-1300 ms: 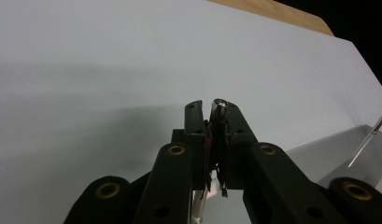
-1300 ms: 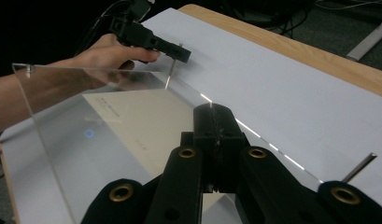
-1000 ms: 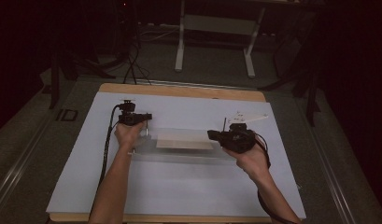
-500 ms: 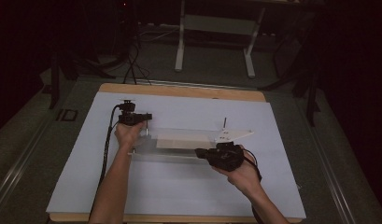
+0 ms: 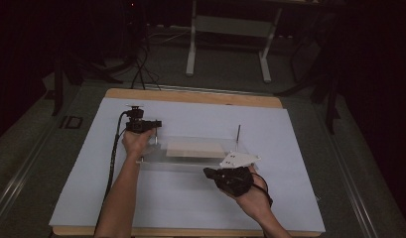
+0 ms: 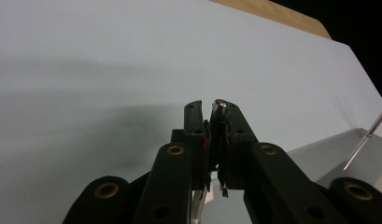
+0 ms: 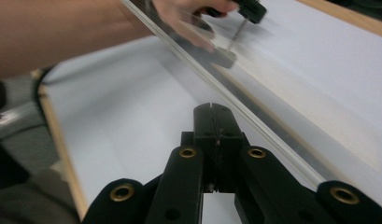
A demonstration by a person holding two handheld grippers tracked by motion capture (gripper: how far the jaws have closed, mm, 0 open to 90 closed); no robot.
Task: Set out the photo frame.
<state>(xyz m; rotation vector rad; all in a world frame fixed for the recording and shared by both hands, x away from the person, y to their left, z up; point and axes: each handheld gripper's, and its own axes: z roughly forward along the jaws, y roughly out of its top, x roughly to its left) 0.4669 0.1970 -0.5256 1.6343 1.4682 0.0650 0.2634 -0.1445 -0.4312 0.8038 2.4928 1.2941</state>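
The left gripper's (image 6: pixel 212 109) jaws are pressed almost together, pinching the rounded top of a thin upright metal pin (image 6: pixel 220 103). The pin runs down between the pads and out below them. It seems to stand at the left far corner of a clear flat plastic plate (image 5: pixel 190 162), so the pinch probably steadies that corner while the other hand works. Ahead of these jaws lies bare white sheet (image 6: pixel 132 60) covering the surface. Off to their right, a second thin metal pin (image 6: pixel 366 140) rises at a slant from the plate's grey corner.

The right gripper's (image 7: pixel 215 109) jaws are pressed fully together with nothing between them. They point along the near long edge of the clear plate (image 7: pixel 235 100), which runs just to the right of the tips and away ahead of them. I cannot tell whether the tips touch it. Shut jaws make a narrow point, which would suit sliding under or nudging that edge rather than grasping it.

Beyond the edge, to the right of these jaws, a pale cream rectangular board (image 7: pixel 319 116) lies flat on or under the plate. Far ahead, the other hand holds its pin. In the high view the plate sits mid-sheet between the two grippers.
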